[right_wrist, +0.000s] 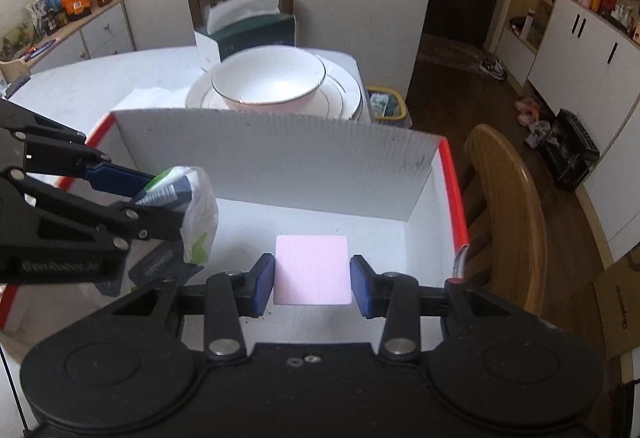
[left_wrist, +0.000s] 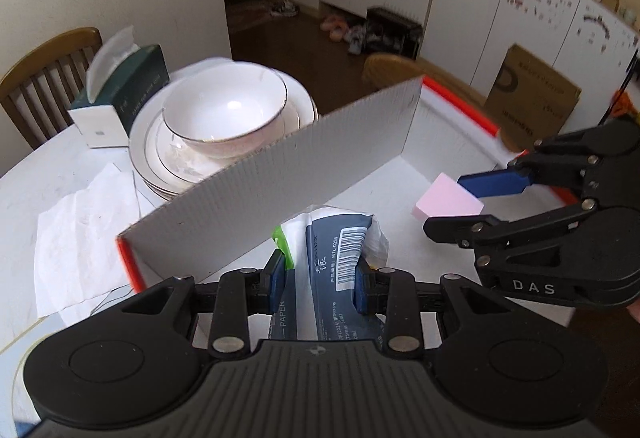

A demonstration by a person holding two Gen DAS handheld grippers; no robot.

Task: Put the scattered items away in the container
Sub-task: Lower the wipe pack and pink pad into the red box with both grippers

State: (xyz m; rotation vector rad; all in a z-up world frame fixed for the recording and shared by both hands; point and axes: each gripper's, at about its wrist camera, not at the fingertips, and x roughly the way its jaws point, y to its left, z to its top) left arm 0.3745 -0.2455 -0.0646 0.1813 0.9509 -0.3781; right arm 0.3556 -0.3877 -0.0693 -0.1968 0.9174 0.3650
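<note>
My left tool point(left_wrist: 320, 278) pinches a tissue pack point(left_wrist: 340, 242) over the near corner of the box point(left_wrist: 280, 174); my right tool point(right_wrist: 312, 280) clamps a pink sponge block point(right_wrist: 312, 270) over the box floor. The pack looks light, soft and crinkly, its wrapper likely slippery, so gripping across the middle seems best. The sponge looks light and squashy, and a flat-side grip suits it. The left view shows the pack's barcode face and a loose tissue sheet point(left_wrist: 80, 230) on the surface point(left_wrist: 40, 182) outside the box. The right view shows the pack's limp end hanging past my left tool and the bare box floor. A bowl point(right_wrist: 268, 82) on plates sits behind the box.
</note>
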